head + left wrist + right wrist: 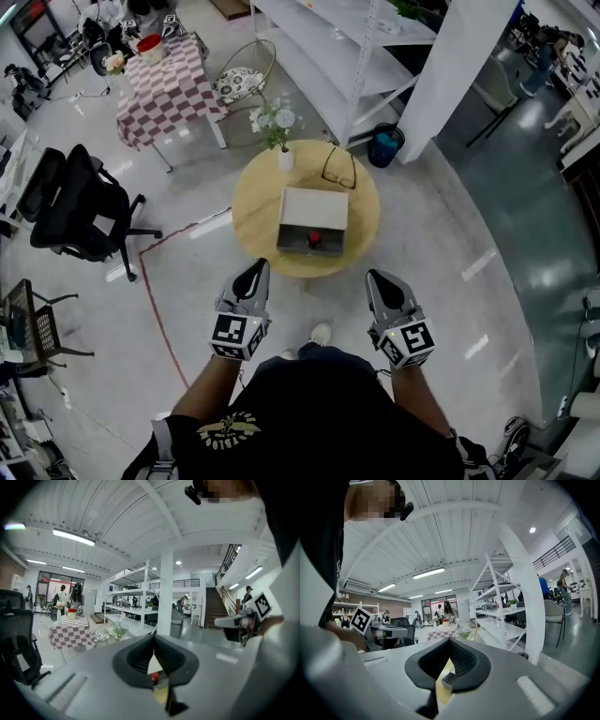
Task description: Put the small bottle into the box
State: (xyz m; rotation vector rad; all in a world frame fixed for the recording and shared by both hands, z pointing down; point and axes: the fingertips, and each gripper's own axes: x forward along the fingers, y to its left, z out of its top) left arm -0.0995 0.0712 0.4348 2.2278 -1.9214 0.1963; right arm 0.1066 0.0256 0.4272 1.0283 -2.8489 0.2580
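A round wooden table stands ahead of me in the head view. On it sits a white box, and a small red bottle rests at the box's near, darker side; whether it is inside I cannot tell. My left gripper and right gripper hover short of the table's near edge, both shut and empty. The left gripper frames the red bottle through the slit between its jaws. The right gripper shows a corner of the box on the table top.
Glasses and a vase of white flowers lie on the table's far side. A black office chair stands left. A checked-cloth table, a wire chair, white shelving and a blue bin stand beyond.
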